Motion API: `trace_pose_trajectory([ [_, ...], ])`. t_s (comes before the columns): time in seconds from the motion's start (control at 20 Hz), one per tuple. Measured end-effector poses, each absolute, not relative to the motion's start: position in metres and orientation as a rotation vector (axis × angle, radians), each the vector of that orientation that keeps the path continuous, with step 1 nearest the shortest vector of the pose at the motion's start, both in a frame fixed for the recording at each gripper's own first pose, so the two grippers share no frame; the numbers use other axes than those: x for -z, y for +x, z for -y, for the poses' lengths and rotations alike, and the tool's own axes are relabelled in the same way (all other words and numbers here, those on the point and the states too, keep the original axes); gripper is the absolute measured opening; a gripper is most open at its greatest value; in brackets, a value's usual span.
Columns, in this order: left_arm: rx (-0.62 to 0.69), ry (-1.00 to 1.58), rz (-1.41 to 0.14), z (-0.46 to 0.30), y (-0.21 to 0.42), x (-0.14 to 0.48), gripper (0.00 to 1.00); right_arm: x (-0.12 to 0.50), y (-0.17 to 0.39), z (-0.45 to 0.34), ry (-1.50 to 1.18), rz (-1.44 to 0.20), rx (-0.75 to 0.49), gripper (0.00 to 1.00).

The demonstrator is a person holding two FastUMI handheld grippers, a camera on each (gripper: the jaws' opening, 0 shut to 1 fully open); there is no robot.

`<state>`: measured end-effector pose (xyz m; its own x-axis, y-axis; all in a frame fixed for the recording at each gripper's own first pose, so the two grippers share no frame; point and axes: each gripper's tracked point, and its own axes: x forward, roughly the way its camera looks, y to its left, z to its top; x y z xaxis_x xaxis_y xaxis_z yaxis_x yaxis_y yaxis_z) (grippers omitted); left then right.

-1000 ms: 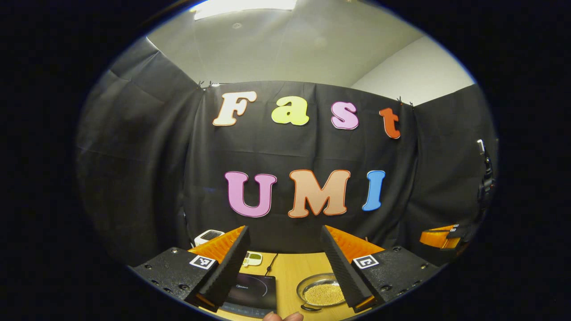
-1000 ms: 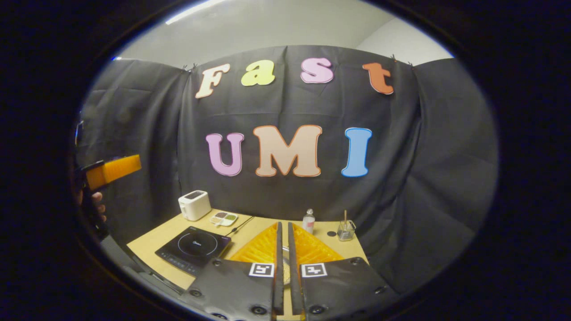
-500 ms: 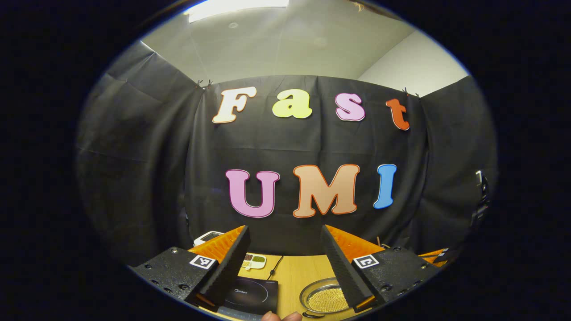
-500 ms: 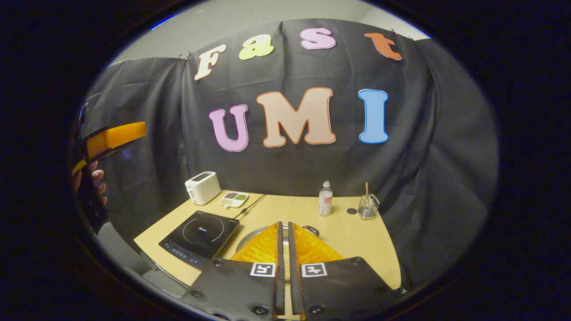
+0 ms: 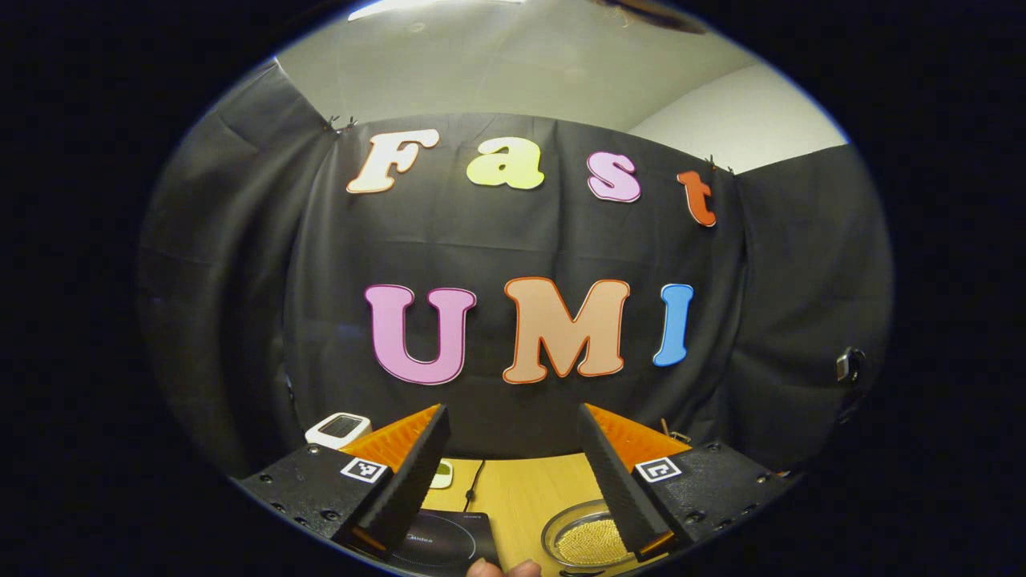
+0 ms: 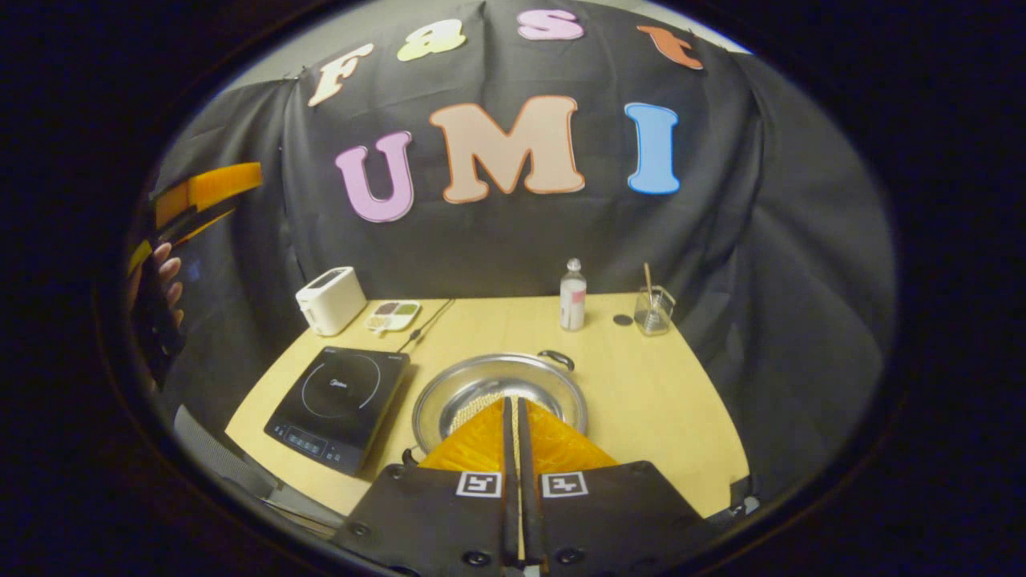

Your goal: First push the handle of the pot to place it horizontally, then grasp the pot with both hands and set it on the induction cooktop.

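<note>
A shallow steel pot (image 6: 481, 383) with pale grains in it sits mid-table, one dark handle (image 6: 555, 357) at its far rim and another at its near left rim. The black induction cooktop (image 6: 337, 394) lies just left of it. My right gripper (image 6: 511, 402) is shut on nothing and hovers above the pot's near side. In the left gripper view, my left gripper (image 5: 513, 417) stands open, high over the table, with the pot (image 5: 583, 542) and cooktop (image 5: 445, 542) low between its fingers. From the right gripper view, the left gripper (image 6: 212, 188) is held up at the far left by a hand (image 6: 164, 272).
On the wooden table (image 6: 649, 393), a white toaster (image 6: 329, 298) and a small divided dish (image 6: 391, 314) stand behind the cooktop, with a cable running beside them. A small bottle (image 6: 572, 295) and a glass with a stick (image 6: 653, 309) stand at the back right. Black cloth walls the booth.
The right gripper view has tipped downward, so the whole pot and more of the table now show. The left gripper has swung a little to the right, still open.
</note>
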<state>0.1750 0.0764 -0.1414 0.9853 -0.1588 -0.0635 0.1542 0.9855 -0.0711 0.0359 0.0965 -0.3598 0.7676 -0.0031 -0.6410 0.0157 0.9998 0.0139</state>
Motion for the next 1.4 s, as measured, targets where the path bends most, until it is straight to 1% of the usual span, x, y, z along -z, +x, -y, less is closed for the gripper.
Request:
trace_pose_trajectory([
  [0.05,0.175,-0.067,-0.079,-0.08,0.18,0.149,0.97,0.372,0.03,-0.1,0.03,-0.723,0.031,0.04],
  [0.1,0.193,-0.069,-0.092,-0.083,0.182,0.157,0.94,0.382,0.023,-0.104,0.036,-0.75,0.053,0.0],
  [0.15,0.217,-0.077,-0.089,-0.084,0.186,0.16,0.96,0.393,0.02,-0.107,0.037,-0.774,0.075,0.0],
  [0.2,0.24,-0.081,-0.083,-0.086,0.189,0.163,0.94,0.403,0.015,-0.11,0.038,-0.798,0.1,0.0],
  [0.25,0.266,-0.079,-0.081,-0.086,0.192,0.169,0.96,0.414,0.011,-0.113,0.044,-0.826,0.124,0.0],
  [0.3,0.29,-0.076,-0.08,-0.086,0.195,0.174,0.94,0.425,0.006,-0.118,0.055,-0.848,0.149,0.04],
  [0.35,0.302,-0.069,-0.088,-0.09,0.199,0.181,0.96,0.435,0.002,-0.124,0.074,-0.878,0.162,0.0],
  [0.4,0.303,-0.065,-0.102,-0.096,0.202,0.188,0.94,0.446,-0.004,-0.13,0.085,-0.912,0.168,0.0],
  [0.45,0.306,-0.075,-0.105,-0.099,0.203,0.191,0.96,0.457,-0.008,-0.135,0.08,-0.941,0.171,0.0],
  [0.5,0.307,-0.087,-0.105,-0.102,0.204,0.192,0.94,0.466,-0.013,-0.138,0.066,-0.964,0.171,0.04],
  [0.55,0.303,-0.094,-0.106,-0.107,0.206,0.194,0.96,0.475,-0.017,-0.141,0.049,-0.989,0.167,0.05],
  [0.75,0.274,-0.089,-0.114,-0.128,0.209,0.206,0.97,0.518,-0.025,-0.152,0.01,-1.096,0.148,0.05],
  [0.9,0.27,-0.101,-0.128,-0.133,0.208,0.216,0.97,0.542,-0.029,-0.157,-0.012,-1.144,0.145,0.05],
  [1.05,0.256,-0.108,-0.146,-0.142,0.209,0.226,0.97,0.559,-0.025,-0.164,-0.013,-1.176,0.147,0.05],
  [1.1,0.251,-0.112,-0.151,-0.146,0.209,0.228,0.94,0.562,-0.026,-0.167,-0.016,-1.188,0.142,0.05],
  [1.15,0.243,-0.111,-0.157,-0.15,0.21,0.232,0.94,0.564,-0.023,-0.172,-0.017,-1.191,0.13,0.05],
  [1.2,0.235,-0.112,-0.159,-0.154,0.21,0.233,0.96,0.565,-0.02,-0.177,-0.025,-1.189,0.12,0.05],
  [1.35,0.214,-0.114,-0.164,-0.164,0.214,0.238,0.97,0.565,-0.015,-0.188,-0.036,-1.201,0.097,0.04],
  [1.4,0.212,-0.114,-0.166,-0.167,0.215,0.239,0.97,0.566,-0.013,-0.193,-0.034,-1.203,0.092,0.0],
])
